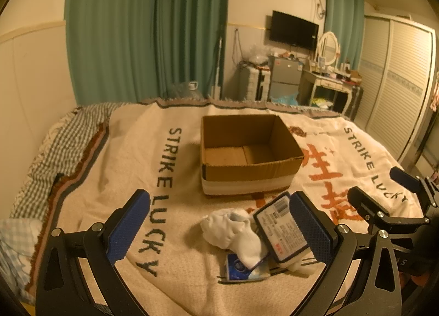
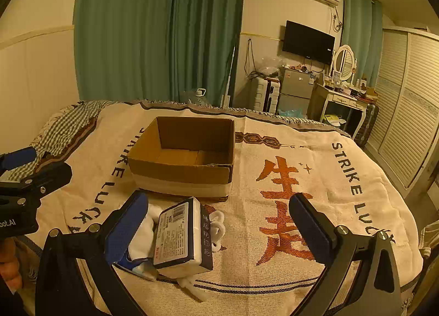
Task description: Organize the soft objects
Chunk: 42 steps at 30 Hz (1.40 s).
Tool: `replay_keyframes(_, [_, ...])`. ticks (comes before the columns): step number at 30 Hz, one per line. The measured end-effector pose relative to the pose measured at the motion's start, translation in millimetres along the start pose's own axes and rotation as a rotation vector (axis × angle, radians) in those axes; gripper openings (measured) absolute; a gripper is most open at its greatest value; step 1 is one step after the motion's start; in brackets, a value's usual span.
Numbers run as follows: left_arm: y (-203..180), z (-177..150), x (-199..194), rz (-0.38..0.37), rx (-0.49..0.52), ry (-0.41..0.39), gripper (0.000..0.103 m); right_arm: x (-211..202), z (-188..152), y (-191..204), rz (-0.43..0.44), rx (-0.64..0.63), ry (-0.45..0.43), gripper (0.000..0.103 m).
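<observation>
on the bed, a cream blanket (image 1: 175, 283) printed with "strike lucky" carries an open cardboard box (image 1: 247, 151), nothing visible inside. nearer than the box lies a small heap: a crumpled white sock (image 1: 233, 231), a dark-edged wrapped packet (image 1: 282, 231) leaning on it, and a blue-and-white pouch (image 1: 241, 268) partly under both. the left gripper (image 1: 219, 229) hovers over the heap with its jaws spread wide, holding nothing, its blue pads on either side of the sock and packet. the right gripper (image 2: 219, 229) is likewise spread and bare, the packet (image 2: 183, 236) just beside its left pad (image 2: 126, 228).
</observation>
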<state>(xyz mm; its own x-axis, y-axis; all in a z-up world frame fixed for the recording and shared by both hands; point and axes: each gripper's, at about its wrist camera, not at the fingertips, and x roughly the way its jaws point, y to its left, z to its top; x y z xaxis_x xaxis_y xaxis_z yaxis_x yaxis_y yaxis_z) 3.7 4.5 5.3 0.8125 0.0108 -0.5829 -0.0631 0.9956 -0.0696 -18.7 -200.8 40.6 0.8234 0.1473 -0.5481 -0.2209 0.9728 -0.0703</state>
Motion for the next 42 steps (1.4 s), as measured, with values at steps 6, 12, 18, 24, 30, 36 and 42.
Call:
replay_keyframes(6, [1, 1, 0, 0.000, 0.000, -0.006, 0.103, 0, -3, 0, 0.003, -0.006, 0.001, 0.103])
replay_keyframes(12, [4, 2, 6, 0.018, -0.005, 0.016, 0.103, 3, -5, 2, 0.004, -0.012, 0.018, 0.103])
replay_keyframes(18, [6, -7, 28, 0.027, -0.021, 0.079, 0.103, 34, -18, 5, 0.014, -0.039, 0.103, 0.103])
replay_keyframes(24, [5, -20, 58, 0.047, -0.022, 0.154, 0.103, 79, -43, 15, 0.074, -0.067, 0.242, 0.091])
replay_keyframes(30, [4, -29, 79, 0.054, -0.012, 0.198, 0.101, 110, -62, 22, 0.117, -0.045, 0.325, 0.086])
replay_keyframes(36, [3, -38, 100, 0.058, -0.004, 0.259, 0.101, 133, -71, 23, 0.155, -0.022, 0.380, 0.071])
replay_keyframes(42, [-1, -47, 117, 0.063, 0.028, 0.298, 0.101, 143, -72, 27, 0.212, -0.028, 0.411, 0.050])
